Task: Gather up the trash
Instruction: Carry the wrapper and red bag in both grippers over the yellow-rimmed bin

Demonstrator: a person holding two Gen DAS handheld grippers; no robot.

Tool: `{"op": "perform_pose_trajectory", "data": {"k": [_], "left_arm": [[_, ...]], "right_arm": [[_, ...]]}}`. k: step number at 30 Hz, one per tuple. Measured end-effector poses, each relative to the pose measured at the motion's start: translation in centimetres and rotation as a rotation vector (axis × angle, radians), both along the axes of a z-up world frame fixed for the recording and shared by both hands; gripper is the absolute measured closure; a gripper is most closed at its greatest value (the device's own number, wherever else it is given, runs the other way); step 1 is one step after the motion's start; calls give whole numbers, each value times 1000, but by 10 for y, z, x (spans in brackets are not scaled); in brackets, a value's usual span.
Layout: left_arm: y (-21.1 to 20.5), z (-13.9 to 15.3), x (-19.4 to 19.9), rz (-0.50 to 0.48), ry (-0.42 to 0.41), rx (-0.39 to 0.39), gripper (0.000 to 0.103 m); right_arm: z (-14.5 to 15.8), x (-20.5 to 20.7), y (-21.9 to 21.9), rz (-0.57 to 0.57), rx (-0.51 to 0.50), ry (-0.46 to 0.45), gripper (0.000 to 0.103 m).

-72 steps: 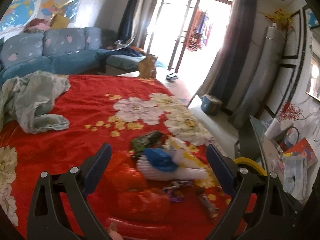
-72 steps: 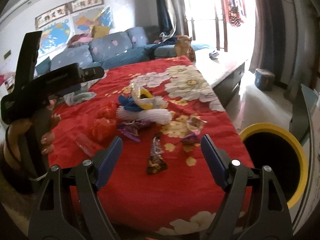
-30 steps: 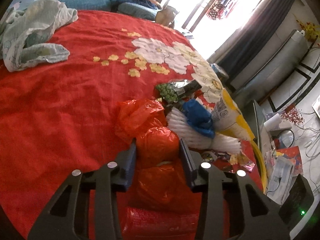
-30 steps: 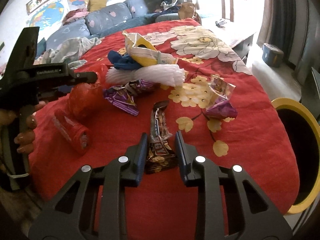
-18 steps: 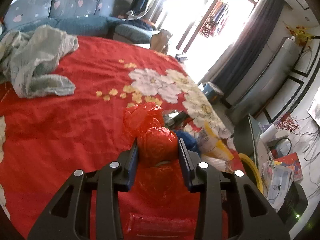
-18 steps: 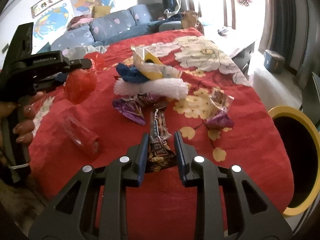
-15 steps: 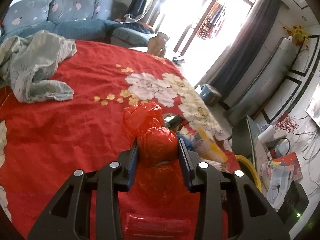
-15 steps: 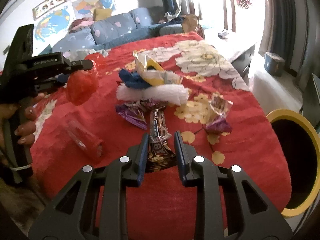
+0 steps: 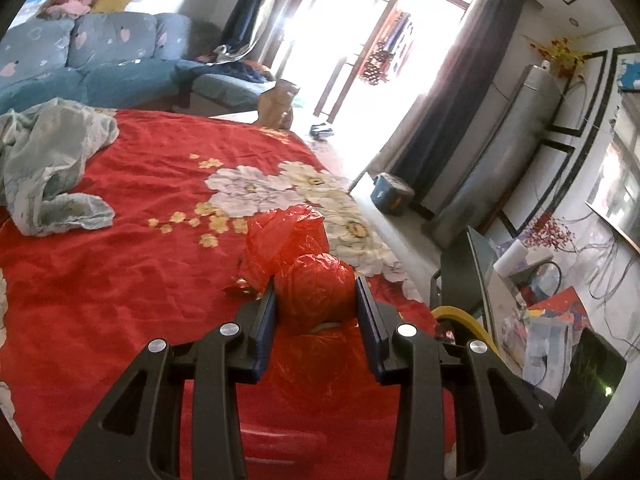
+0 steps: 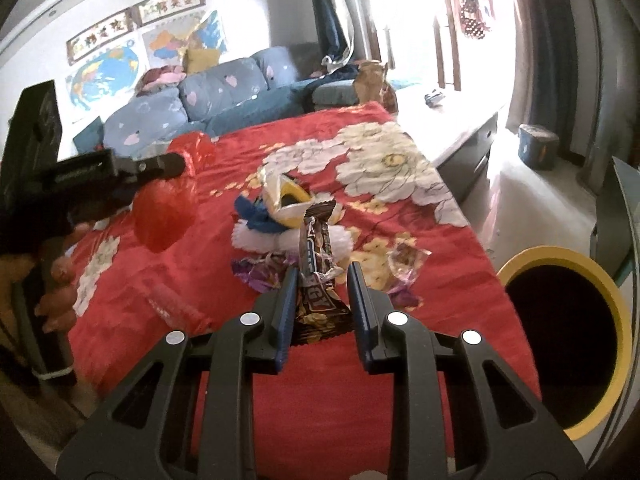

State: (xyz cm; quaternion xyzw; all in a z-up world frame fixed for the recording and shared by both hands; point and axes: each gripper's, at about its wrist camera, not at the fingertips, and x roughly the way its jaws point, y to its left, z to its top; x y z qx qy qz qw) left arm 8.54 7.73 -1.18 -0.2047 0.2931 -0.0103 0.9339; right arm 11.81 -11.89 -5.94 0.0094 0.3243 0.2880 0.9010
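Observation:
My left gripper [image 9: 315, 298] is shut on a crumpled red plastic bag [image 9: 308, 280] and holds it above the red flowered table. It shows from the side in the right wrist view, the bag [image 10: 166, 216] hanging at the left. My right gripper [image 10: 322, 280] is shut on a brown candy-bar wrapper [image 10: 318, 276] lifted off the cloth. A yellow-rimmed bin [image 10: 560, 332] stands at the table's right edge; its rim shows in the left wrist view [image 9: 460, 320].
More trash lies mid-table: a white foam net with a blue piece [image 10: 256, 220], a yellow-white packet [image 10: 288, 196], purple wrappers [image 10: 260, 272], a clear wrapper [image 10: 404, 264], a red pack [image 10: 172, 304]. A pale cloth [image 9: 44, 160] lies far left. A blue sofa [image 10: 200, 92] stands behind.
Both grippers closed on their items on the table and have since lifted them. The red bag and the candy wrapper are now higher above the cloth.

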Motion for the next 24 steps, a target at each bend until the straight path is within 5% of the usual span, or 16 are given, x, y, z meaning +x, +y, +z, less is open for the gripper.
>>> {"op": "perform_pose_trajectory", "data": {"k": [24], "left_arm": [[-63,8,7,-136,-21,89,68]], "right_arm": [[13,19,-54,-132,57,-24,84]]}}
